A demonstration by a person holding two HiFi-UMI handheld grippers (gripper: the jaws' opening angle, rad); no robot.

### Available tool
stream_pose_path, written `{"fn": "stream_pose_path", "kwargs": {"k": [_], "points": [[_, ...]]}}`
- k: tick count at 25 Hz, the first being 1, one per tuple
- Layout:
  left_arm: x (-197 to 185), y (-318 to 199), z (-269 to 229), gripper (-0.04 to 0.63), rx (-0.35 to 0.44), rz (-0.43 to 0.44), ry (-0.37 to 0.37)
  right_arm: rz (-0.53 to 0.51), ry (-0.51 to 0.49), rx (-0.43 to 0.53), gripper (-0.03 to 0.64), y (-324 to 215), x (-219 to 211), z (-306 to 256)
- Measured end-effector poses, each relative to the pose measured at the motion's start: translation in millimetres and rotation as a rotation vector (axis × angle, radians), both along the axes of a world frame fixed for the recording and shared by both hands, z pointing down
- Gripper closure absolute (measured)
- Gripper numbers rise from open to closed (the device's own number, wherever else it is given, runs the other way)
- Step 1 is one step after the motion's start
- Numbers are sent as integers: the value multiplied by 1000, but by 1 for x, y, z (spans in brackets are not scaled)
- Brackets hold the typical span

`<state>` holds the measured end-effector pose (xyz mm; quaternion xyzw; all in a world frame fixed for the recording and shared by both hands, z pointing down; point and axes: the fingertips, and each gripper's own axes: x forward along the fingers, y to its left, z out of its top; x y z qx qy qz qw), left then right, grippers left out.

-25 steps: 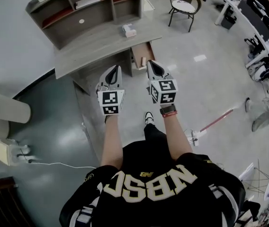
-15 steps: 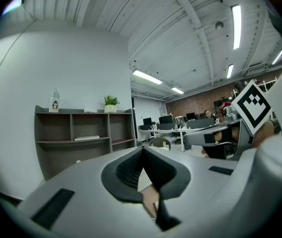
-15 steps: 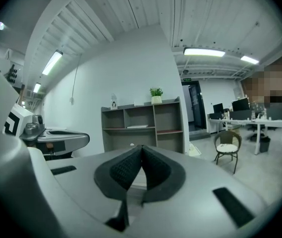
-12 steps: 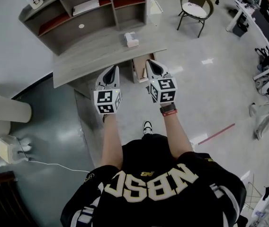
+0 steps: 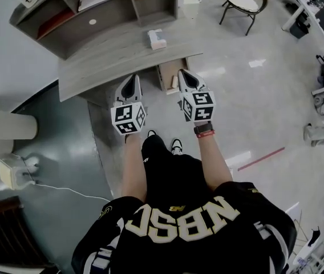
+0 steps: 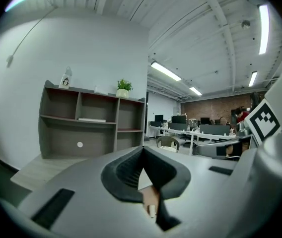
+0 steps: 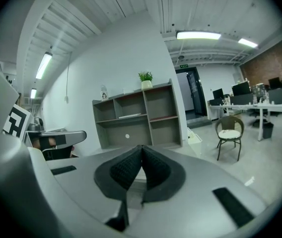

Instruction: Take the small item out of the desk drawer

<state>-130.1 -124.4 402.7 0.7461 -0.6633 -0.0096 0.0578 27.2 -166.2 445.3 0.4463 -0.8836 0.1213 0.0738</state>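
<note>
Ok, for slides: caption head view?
Person facing desk, drawer open, left hand-held gripper and right hand-held gripper shut.

1. Head view: from overhead, steeply down onto left claw (image 5: pixel 131 80), right claw (image 5: pixel 183 73) and bench (image 5: pixel 110 61).
2. Left gripper view: forward along its jaws toward the shelf unit (image 6: pixel 94 128).
3. Right gripper view: likewise; both share that unit and the chair (image 7: pixel 229 133).

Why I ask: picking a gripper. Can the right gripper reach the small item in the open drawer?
Probably yes: the small item lies uncovered in the open drawer, ahead of the right gripper, whose shut jaws must open first.
</note>
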Motion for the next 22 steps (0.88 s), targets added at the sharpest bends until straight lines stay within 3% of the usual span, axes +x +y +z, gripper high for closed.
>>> {"fn": "stream_pose_path", "kwargs": {"k": [8,16,22], "points": [[6,-41,59,583,-112,61,28,22,22,-85,609,-30,-6,49],[29,-73,126,583,-268,162,68,57,80,-233,607,-40,-1,113],[43,-86,161,583,-333,225,71,85,88,-333,600,-44,-6,159]]}}
